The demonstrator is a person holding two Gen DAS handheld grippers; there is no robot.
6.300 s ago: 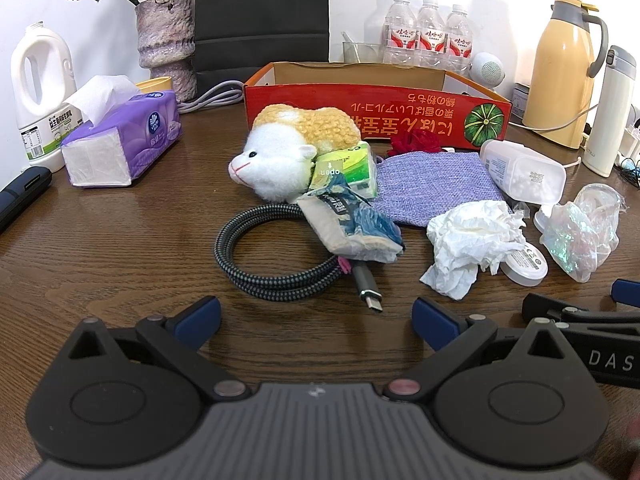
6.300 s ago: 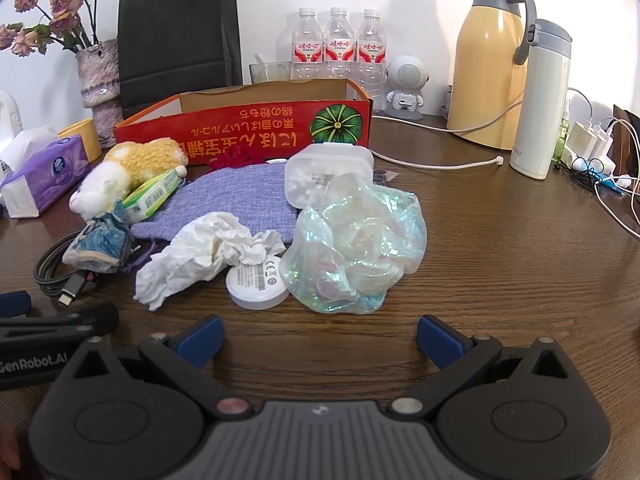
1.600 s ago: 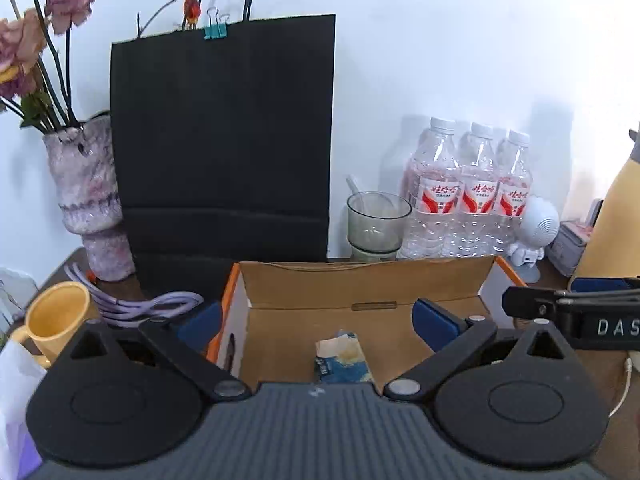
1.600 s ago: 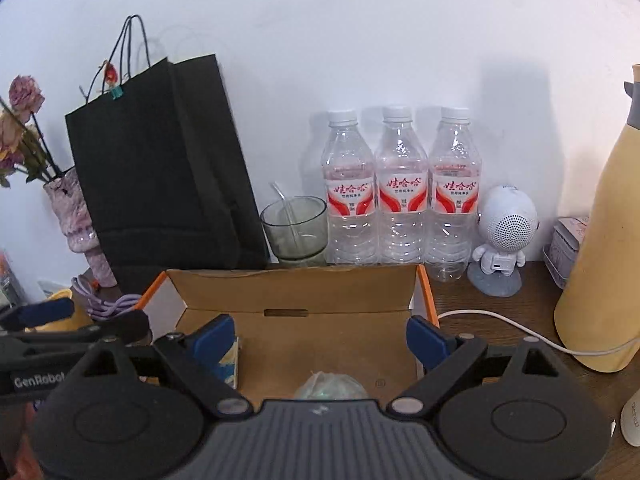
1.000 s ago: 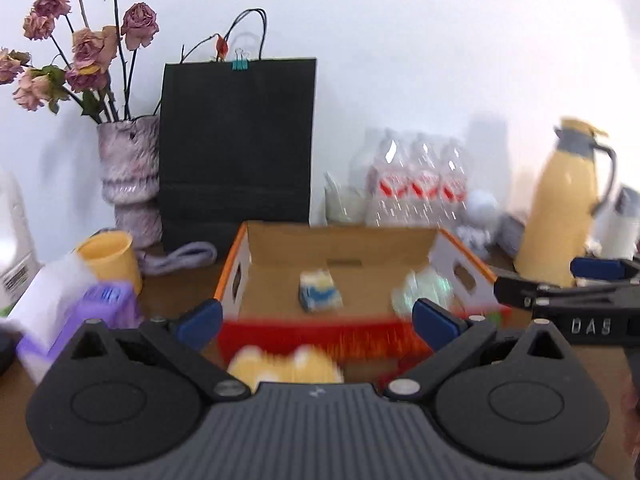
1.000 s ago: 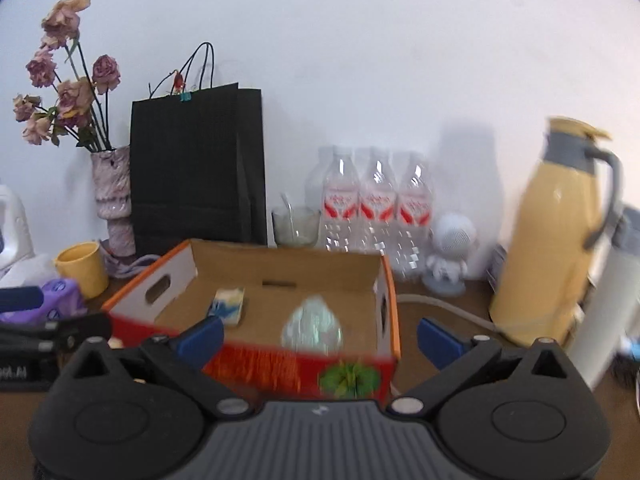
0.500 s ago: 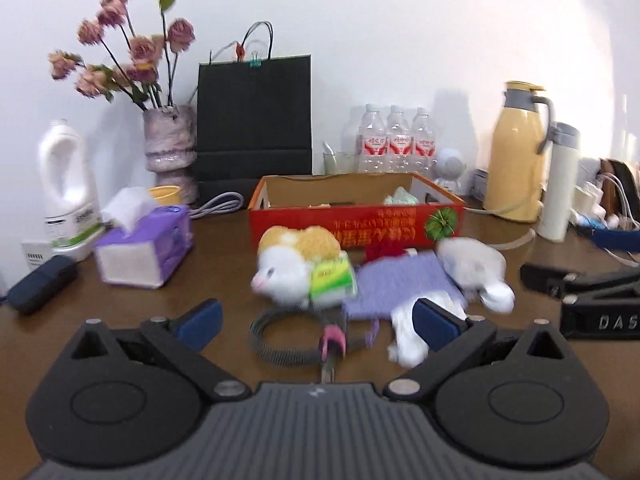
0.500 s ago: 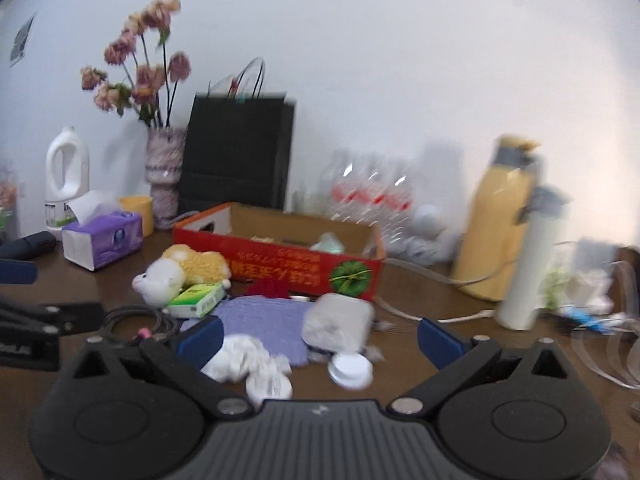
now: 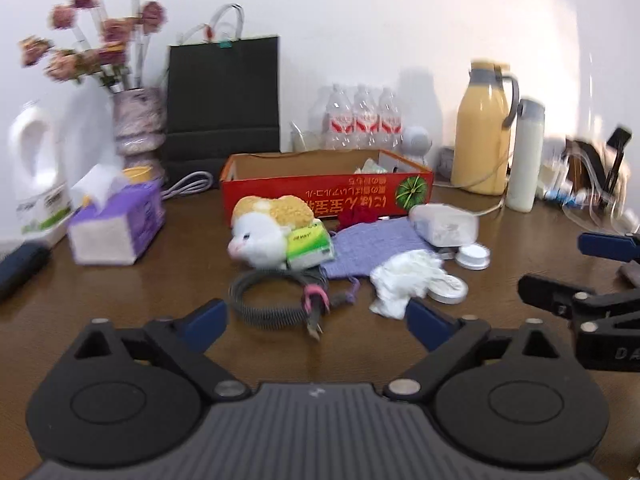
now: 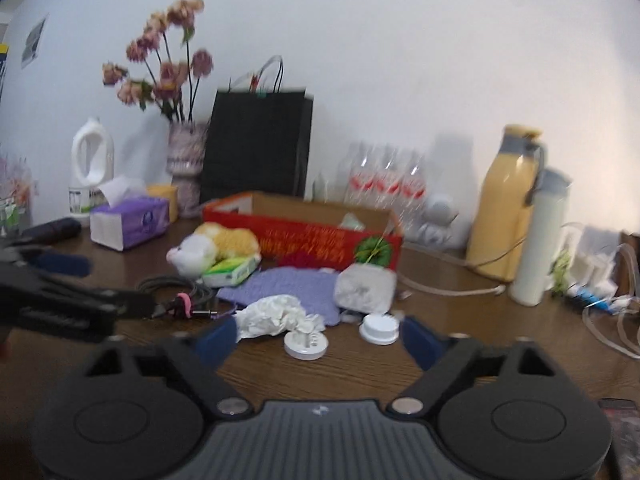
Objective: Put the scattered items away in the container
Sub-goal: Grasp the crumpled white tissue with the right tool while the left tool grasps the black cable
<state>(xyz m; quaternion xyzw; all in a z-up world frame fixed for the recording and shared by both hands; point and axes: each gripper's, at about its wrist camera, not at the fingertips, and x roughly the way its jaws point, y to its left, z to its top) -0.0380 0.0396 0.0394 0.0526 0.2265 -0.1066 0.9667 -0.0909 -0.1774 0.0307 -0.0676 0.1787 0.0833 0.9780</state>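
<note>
The red cardboard box [image 9: 326,196] stands at the back, a shiny bag showing inside it. In front lie a plush toy [image 9: 264,224], a green tissue pack [image 9: 310,244], a purple cloth [image 9: 376,244], a crumpled white tissue [image 9: 404,280], a coiled cable [image 9: 272,300], a clear plastic case [image 9: 444,224] and two white lids [image 10: 306,344]. My left gripper [image 9: 316,320] hovers before the cable, jaws closing with nothing between them. My right gripper [image 10: 320,340] hovers before the lids, jaws likewise closing on nothing.
A purple tissue box [image 9: 116,228], a white jug [image 9: 36,164] and a flower vase [image 9: 138,120] stand at the left. A black paper bag [image 9: 224,100] and water bottles [image 9: 362,120] line the wall. A yellow flask [image 9: 484,136], a white bottle [image 9: 526,160] and cables [image 10: 608,304] crowd the right.
Both grippers have drawn back from over the box and sunk toward the table's near side. The snack packet and the shiny bag, once on the table, now lie in the box.
</note>
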